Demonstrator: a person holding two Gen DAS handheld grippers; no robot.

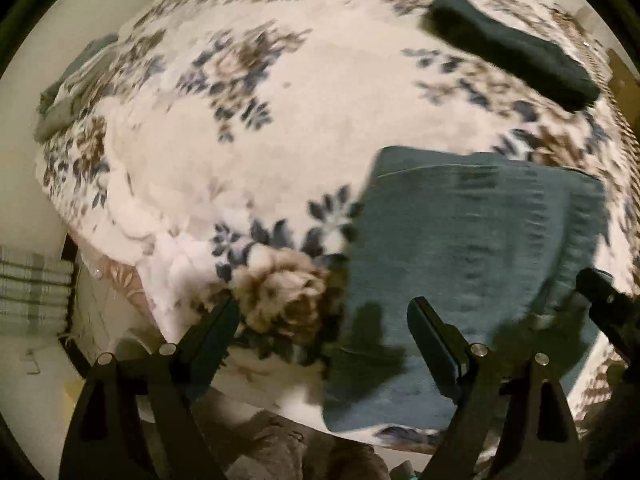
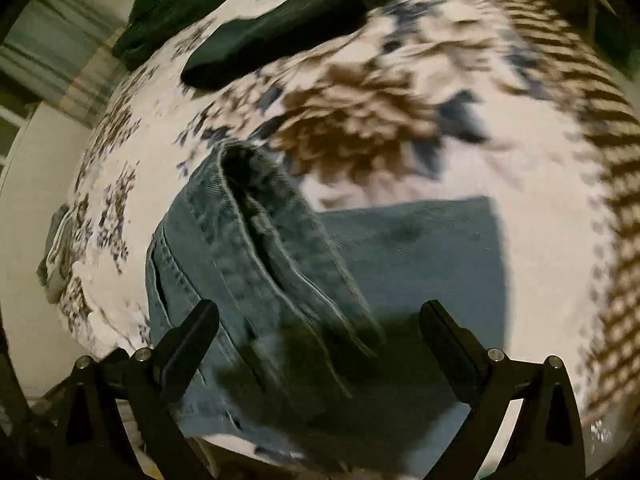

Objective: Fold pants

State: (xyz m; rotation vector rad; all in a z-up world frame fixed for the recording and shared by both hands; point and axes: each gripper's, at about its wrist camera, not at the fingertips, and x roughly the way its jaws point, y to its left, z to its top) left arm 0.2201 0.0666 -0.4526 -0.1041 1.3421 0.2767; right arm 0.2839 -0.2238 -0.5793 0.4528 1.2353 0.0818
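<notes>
Blue jeans (image 1: 472, 240) lie folded on a floral blanket (image 1: 280, 120). In the left wrist view they fill the lower right. My left gripper (image 1: 324, 312) hovers open above their left edge, with nothing between its fingers. The other gripper's black tip (image 1: 608, 300) shows at the right edge. In the right wrist view the jeans (image 2: 420, 248) lie below, their folded waistband (image 2: 260, 232) raised in a ridge. My right gripper (image 2: 320, 316) stands open over that ridge with both fingers clear of the cloth.
A dark folded garment (image 1: 512, 48) lies at the far right of the blanket; it also shows at the top (image 2: 280, 28) of the right wrist view. Grey-green folded cloth (image 1: 72, 84) sits at the blanket's left edge. Striped fabric (image 1: 32, 288) lies off the bed at left.
</notes>
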